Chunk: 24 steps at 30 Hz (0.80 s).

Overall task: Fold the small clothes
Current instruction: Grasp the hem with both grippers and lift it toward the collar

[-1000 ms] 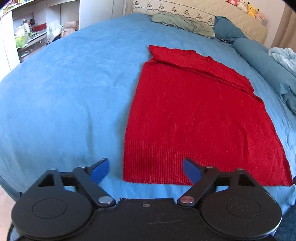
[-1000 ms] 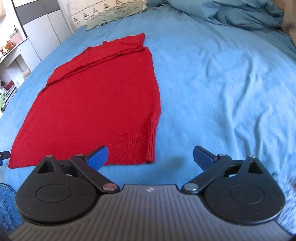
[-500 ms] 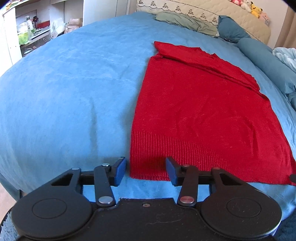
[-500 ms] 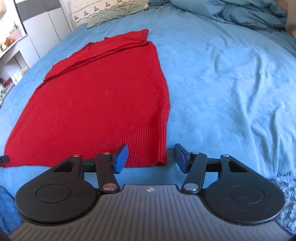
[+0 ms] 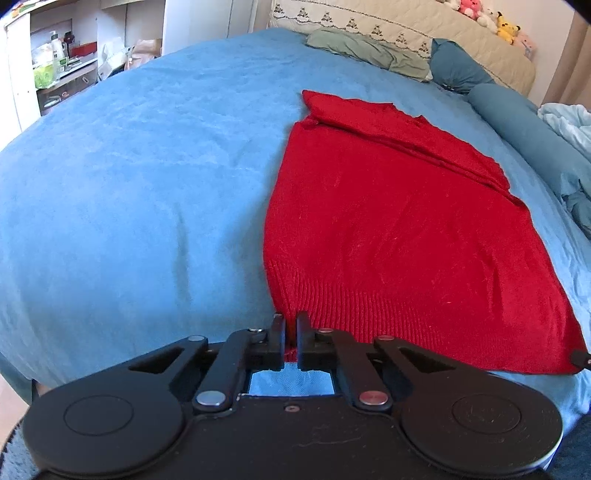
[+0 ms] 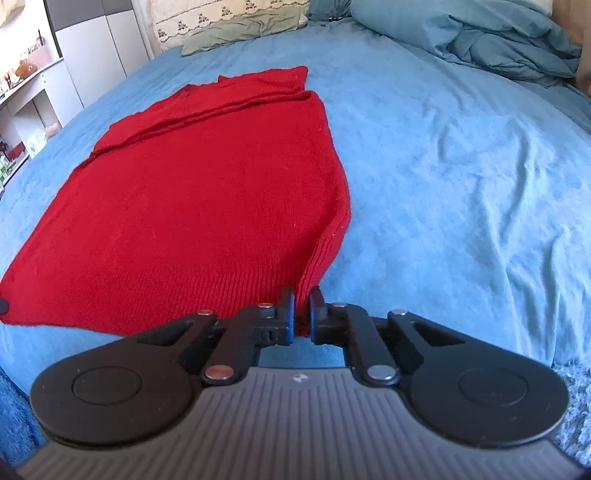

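A red knit sweater (image 5: 399, 221) lies flat on the blue bedspread (image 5: 129, 184), ribbed hem toward me, its far part folded over. My left gripper (image 5: 291, 320) is shut on the hem's near left corner. In the right wrist view the sweater (image 6: 199, 199) spreads left and ahead, and my right gripper (image 6: 303, 295) is shut on the hem's near right corner, which is lifted slightly. The tip of the other gripper shows at the opposite hem corner in each view.
Pillows and a cream headboard (image 5: 388, 29) with plush toys stand at the far end. A rolled teal duvet (image 5: 524, 129) lies right of the sweater; it appears crumpled in the right wrist view (image 6: 480, 40). White shelves (image 5: 55, 62) stand left of the bed.
Both grippers went from wide open to shut, closing on the two near hem corners of the sweater. Both moved forward to the hem, and the corners have bunched slightly between the fingers.
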Each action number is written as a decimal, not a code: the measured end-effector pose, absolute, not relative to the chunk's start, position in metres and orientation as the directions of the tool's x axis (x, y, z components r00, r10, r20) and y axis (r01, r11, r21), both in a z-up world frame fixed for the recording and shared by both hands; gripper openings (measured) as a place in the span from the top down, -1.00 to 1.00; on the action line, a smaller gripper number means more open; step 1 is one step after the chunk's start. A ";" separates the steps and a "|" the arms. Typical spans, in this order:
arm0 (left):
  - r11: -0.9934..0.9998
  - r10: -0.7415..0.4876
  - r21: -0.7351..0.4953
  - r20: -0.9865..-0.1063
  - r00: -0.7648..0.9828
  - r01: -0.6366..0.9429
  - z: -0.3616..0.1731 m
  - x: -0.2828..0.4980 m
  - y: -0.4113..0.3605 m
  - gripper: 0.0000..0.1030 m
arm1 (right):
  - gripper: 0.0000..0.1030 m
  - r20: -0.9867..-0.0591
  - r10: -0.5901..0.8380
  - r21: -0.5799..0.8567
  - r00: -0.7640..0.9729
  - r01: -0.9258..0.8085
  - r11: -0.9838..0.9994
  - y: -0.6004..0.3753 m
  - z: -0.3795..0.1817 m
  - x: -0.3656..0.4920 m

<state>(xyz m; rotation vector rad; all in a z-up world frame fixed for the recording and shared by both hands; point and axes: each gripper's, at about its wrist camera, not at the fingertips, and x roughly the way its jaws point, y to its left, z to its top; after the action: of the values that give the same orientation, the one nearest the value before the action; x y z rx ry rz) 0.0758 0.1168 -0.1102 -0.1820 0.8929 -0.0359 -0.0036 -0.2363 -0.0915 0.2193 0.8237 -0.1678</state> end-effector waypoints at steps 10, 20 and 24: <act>0.989 -0.105 -0.148 -0.682 0.724 0.003 -0.050 0.081 0.113 0.91 | 0.61 -0.676 -0.022 0.220 0.737 0.230 0.948 -0.254 -0.044 0.001; 0.979 -0.167 -0.192 -0.541 0.824 0.072 0.032 0.181 0.111 0.91 | 0.61 -0.555 0.062 0.379 0.829 0.186 0.906 -0.289 0.049 0.095; 0.982 -0.128 -0.186 -0.516 0.847 0.035 0.054 0.272 0.103 0.91 | 0.61 -0.518 0.079 0.406 0.852 0.164 0.899 -0.309 0.086 0.185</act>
<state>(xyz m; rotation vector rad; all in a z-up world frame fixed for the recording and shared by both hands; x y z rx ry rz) 0.2722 0.1030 0.0539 -0.1724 0.5548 -0.0860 0.1847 -0.3087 0.0863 0.4570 0.5543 -0.0465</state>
